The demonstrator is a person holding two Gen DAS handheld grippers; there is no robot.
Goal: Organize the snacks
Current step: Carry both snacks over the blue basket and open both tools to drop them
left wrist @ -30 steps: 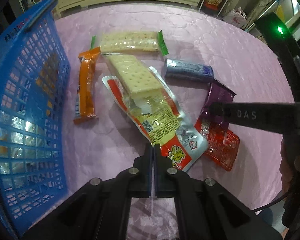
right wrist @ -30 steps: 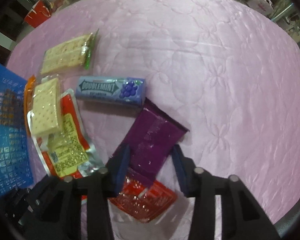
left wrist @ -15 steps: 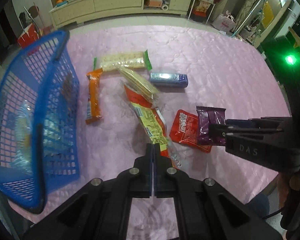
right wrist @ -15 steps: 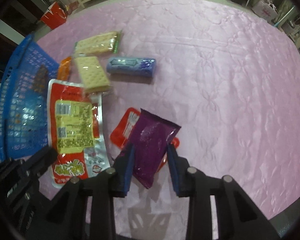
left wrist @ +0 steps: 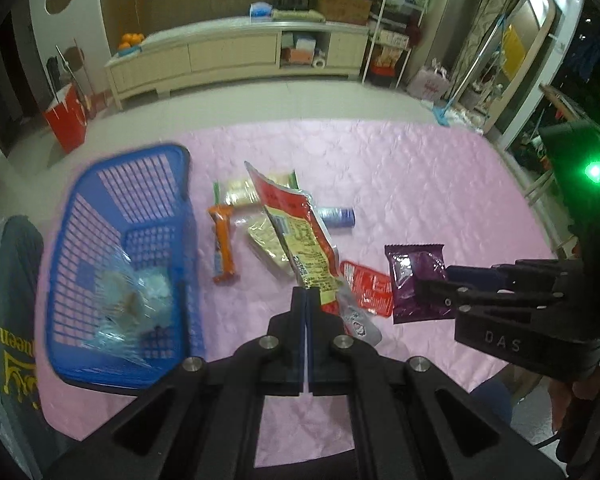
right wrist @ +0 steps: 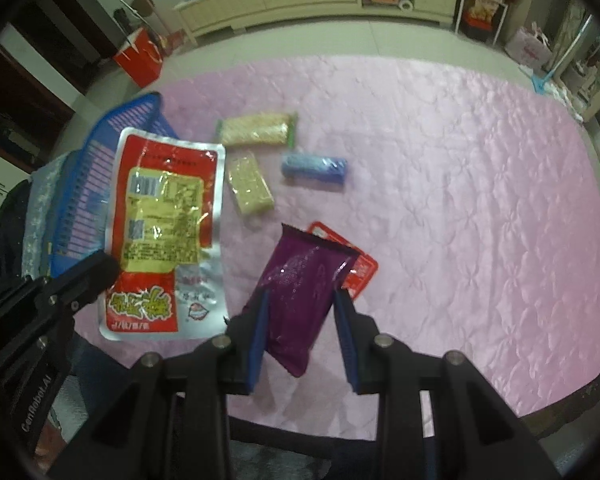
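Observation:
My left gripper (left wrist: 305, 294) is shut on the edge of a large red-and-yellow snack bag (left wrist: 300, 240), which hangs lifted above the pink table; the right wrist view shows the bag (right wrist: 164, 232) flat-on beside the left gripper (right wrist: 104, 268). My right gripper (right wrist: 300, 300) is shut on a purple packet (right wrist: 300, 284), also raised off the table, and the left wrist view shows this packet (left wrist: 414, 280) at the right gripper's tip. A blue basket (left wrist: 100, 276) with a clear wrapper inside stands at the left.
On the pink cloth (right wrist: 460, 220) lie two cracker packs (right wrist: 256, 130) (right wrist: 248, 184), a blue gum pack (right wrist: 314, 166), a small red sachet (right wrist: 360, 272) and an orange bar (left wrist: 224, 248). A dark garment (left wrist: 12, 320) lies left of the basket. Cabinets stand beyond the table.
Both grippers have risen well above the table, carrying the red-and-yellow bag and the purple packet up with them. The cracker pack slid off the bag and stays on the cloth.

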